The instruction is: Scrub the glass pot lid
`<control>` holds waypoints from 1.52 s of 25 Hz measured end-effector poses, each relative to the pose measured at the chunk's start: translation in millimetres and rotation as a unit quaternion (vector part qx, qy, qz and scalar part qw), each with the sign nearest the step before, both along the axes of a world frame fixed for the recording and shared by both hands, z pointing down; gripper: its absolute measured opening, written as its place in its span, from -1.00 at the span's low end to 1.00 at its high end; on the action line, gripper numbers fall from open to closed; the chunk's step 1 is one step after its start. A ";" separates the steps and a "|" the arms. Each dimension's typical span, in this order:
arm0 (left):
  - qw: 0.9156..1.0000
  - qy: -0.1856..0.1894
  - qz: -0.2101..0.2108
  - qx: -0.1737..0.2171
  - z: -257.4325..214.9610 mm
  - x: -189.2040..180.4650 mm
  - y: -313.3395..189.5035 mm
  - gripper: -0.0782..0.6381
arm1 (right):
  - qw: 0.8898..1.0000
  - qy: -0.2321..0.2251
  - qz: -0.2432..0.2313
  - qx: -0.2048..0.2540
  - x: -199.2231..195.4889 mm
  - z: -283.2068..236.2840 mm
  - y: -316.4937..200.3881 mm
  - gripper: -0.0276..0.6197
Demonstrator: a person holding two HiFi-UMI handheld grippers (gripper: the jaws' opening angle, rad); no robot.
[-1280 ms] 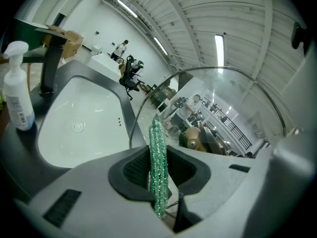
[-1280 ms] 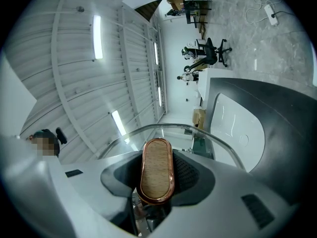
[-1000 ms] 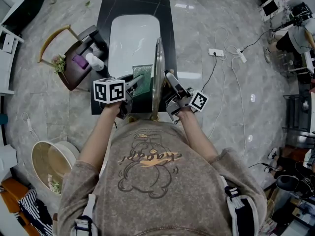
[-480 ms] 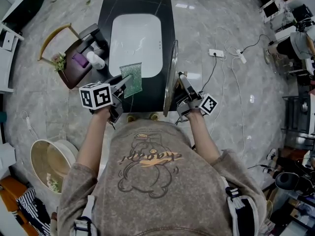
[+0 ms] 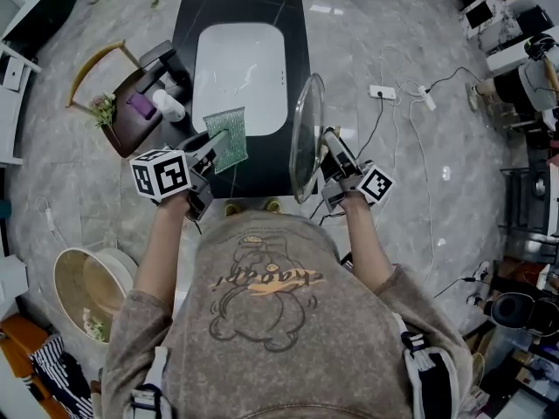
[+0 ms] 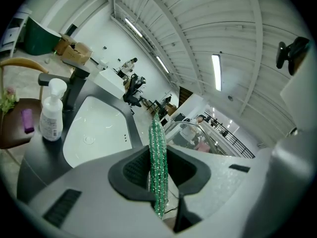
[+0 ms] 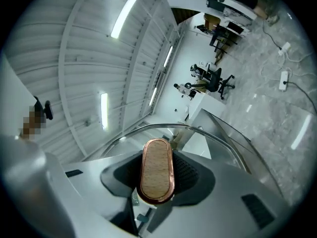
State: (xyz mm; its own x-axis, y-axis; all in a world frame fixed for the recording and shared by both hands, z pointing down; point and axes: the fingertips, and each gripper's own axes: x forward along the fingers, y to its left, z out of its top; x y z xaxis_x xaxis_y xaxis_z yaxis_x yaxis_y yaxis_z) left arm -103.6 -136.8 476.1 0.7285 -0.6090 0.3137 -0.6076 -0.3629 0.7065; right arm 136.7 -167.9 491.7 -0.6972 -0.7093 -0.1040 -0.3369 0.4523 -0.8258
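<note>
The glass pot lid point(image 5: 307, 136) stands on edge over the right rim of the black counter point(image 5: 266, 177), held by its handle. My right gripper point(image 5: 334, 160) is shut on that wood-topped, copper-rimmed handle point(image 7: 157, 170), and the steel rim of the lid point(image 7: 208, 140) arcs beyond it. My left gripper point(image 5: 207, 151) is shut on a green scrubbing cloth point(image 5: 227, 140), which hangs edge-on between its jaws as a sparkly green strip point(image 6: 158, 170). Cloth and lid are apart, about a hand's width between them.
A white sink basin point(image 5: 238, 77) is set into the counter. A white pump bottle point(image 5: 169, 106) and a dark faucet point(image 5: 160, 62) stand at its left. A brown chair point(image 5: 113, 103) sits left of the counter, a round basket point(image 5: 87, 291) on the floor, cables point(image 5: 397, 94) at right.
The lid has swung right, away from the cloth, and turned to show more of its face. My left gripper with the cloth has drawn back to the left.
</note>
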 end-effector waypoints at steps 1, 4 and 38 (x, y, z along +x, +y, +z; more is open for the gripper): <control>1.000 0.001 0.000 0.000 -0.6 0.3 0.7 -0.55 | 1.000 0.015 -0.003 0.005 -2.6 -1.9 -0.4 -0.36; 1.000 0.004 -0.001 0.000 -1.2 0.0 2.0 -0.55 | 0.998 0.055 -0.009 0.005 -10.8 -2.0 -1.7 -0.36; 0.999 0.027 -0.041 -0.021 7.8 -18.9 6.9 -0.54 | 0.892 0.433 -0.133 -0.004 -97.2 99.0 5.4 -0.36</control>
State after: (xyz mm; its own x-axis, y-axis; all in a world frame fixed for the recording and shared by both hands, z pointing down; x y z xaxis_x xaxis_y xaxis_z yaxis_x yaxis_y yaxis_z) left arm -122.5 -129.9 483.9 0.6927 -0.6548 0.3025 -0.5954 -0.2825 0.7521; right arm 39.6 -162.5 590.8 -0.6572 -0.5057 0.5588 -0.7317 0.6059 -0.3122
